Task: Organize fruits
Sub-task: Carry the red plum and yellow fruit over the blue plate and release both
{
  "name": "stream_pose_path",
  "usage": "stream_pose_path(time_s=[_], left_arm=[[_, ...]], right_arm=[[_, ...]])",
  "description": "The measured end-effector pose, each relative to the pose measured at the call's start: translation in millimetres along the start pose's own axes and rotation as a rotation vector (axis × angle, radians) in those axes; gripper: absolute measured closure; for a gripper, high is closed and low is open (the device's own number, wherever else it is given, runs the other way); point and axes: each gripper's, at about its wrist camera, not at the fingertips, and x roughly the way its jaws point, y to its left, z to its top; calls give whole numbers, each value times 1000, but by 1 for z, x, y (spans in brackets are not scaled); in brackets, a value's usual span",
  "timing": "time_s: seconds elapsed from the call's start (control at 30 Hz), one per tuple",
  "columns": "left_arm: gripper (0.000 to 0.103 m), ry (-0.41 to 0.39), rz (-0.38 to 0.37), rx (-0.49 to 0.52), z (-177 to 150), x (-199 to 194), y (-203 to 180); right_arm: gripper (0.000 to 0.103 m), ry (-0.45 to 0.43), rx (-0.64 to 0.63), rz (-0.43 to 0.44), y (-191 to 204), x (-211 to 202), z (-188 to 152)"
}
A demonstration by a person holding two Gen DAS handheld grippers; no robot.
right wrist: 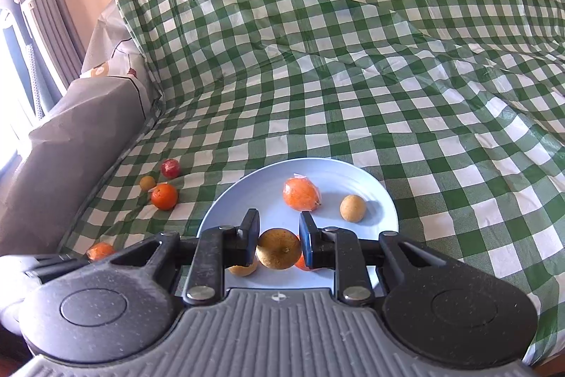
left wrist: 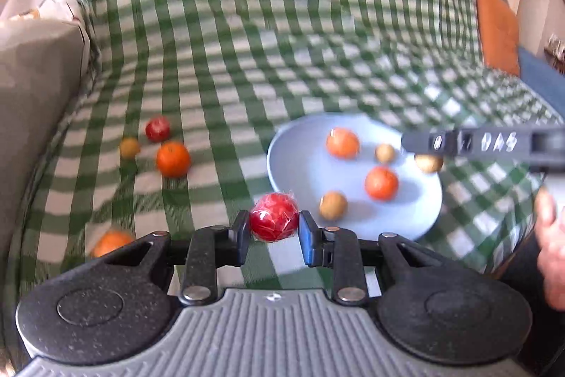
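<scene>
Left tongs: pinched a red fruit in clear wrap, pads touching both sides, just off the near-left rim of the plate.
Right tongs: clamped on a tan round fruit, held over the plate's near edge.
Plate: pale blue, sat on a green-white check cloth over a sofa.
On plate: 2 oranges, approx 3 small tan fruits (left view blurred).
Left of plate, well apart: red fruit, small tan fruit, orange, close together.
Near-left of plate: 1 more orange, by the gripper body.
Right of plate: a person's hand at the left view's edge.
</scene>
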Motion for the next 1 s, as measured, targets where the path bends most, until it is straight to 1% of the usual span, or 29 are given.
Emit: stream_pose_path(time_s=[0.13,0.4,0.67,0.77,1.0], left_arm=[[71,-47,-13,-5,5,-5,-2],[71,-74,-59,-1,9,0,-10],[71,-69,-104,14,9,8,-16],[71,-67,-131,26,9,10,-20],[71,-59,-168,56,8,13,-31]], right_arm=[[78,4,-11,-22,1,3,-1],[78,4,-11,-68,0,9,-1],[78,5,6,-98,-4,11,-3],[78,9,1,-99,-2,13,-3],[78,10,-7,-100,0,13,-4]])
